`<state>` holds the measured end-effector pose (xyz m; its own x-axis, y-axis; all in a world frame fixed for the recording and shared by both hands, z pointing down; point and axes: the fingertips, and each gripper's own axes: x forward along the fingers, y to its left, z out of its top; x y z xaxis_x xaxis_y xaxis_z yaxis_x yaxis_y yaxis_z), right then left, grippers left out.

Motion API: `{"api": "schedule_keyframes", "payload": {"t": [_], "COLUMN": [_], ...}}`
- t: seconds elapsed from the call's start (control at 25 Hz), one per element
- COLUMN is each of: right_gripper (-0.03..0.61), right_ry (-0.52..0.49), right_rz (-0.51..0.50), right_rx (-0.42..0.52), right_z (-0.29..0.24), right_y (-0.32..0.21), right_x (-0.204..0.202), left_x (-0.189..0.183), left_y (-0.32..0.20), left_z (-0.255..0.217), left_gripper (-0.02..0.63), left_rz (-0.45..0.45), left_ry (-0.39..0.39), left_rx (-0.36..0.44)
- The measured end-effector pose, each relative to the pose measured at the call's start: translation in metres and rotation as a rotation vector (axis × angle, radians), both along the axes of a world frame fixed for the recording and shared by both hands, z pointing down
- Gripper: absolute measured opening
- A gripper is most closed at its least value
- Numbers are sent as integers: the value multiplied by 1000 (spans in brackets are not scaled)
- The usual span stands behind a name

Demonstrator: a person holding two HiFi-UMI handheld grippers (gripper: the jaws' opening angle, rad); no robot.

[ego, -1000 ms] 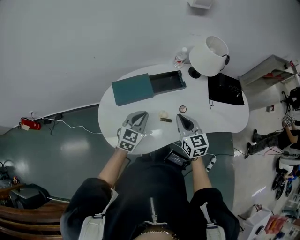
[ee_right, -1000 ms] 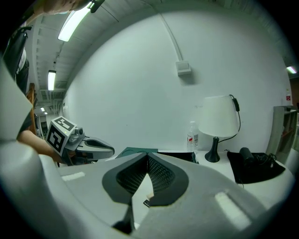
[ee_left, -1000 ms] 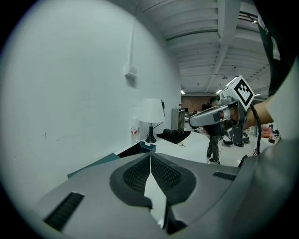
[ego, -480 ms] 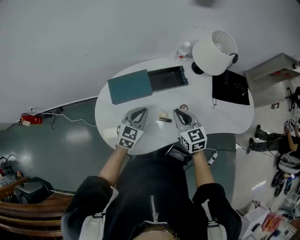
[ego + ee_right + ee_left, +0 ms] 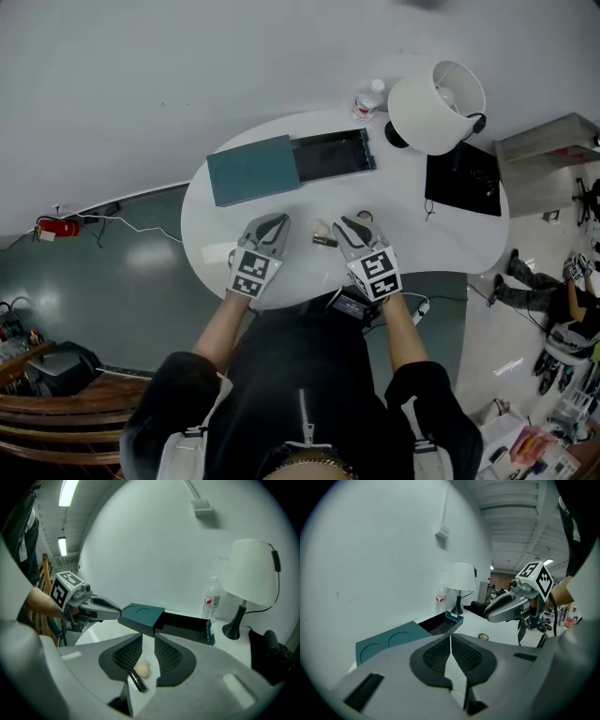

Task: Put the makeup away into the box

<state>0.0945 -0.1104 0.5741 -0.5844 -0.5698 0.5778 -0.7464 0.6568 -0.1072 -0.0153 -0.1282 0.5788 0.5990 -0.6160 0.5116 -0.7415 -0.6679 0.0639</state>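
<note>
On the white table [image 5: 234, 220] lie a beige sponge [image 5: 322, 228], a short dark tube [image 5: 327, 241] and a small round compact [image 5: 366, 217]. My right gripper [image 5: 345, 226] hovers just right of the sponge. Its jaws have just been opening. In the right gripper view the sponge [image 5: 142, 668] and the tube [image 5: 137, 682] lie low in the gap of the right gripper [image 5: 148, 637], and the pads do not press on them. My left gripper [image 5: 277, 223] is shut and empty, left of the items. Behind stands the teal box [image 5: 330, 157] with its lid [image 5: 249, 170] pulled aside.
A white lamp [image 5: 436, 94] and a water bottle [image 5: 367, 98] stand at the back right. A black bag [image 5: 459, 178] lies on the table's right end. The table's near edge is right under my hands.
Both grippers have come lower toward the table. The right one has shifted left to the sponge and tube, and its jaws have parted.
</note>
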Motion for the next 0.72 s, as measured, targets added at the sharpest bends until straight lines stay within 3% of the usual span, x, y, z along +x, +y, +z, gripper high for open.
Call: {"api": "schedule_keyframes", "payload": {"t": [0.36,0.72], "right_gripper": [106,127], "right_ry": [135,191], "right_rz": [-158,-289], "right_rx": [-46,-163], "right_z": [42,89], "right_y": [2,13], "right_x": [-16,-30], "left_x": [-8,-15], "left_y": [-5,-1], "left_z": [4,10], "left_gripper": [14,14], "left_rz": [-34,-44], "left_ry": [-6,-20], "left_rx": [-18,-37]}}
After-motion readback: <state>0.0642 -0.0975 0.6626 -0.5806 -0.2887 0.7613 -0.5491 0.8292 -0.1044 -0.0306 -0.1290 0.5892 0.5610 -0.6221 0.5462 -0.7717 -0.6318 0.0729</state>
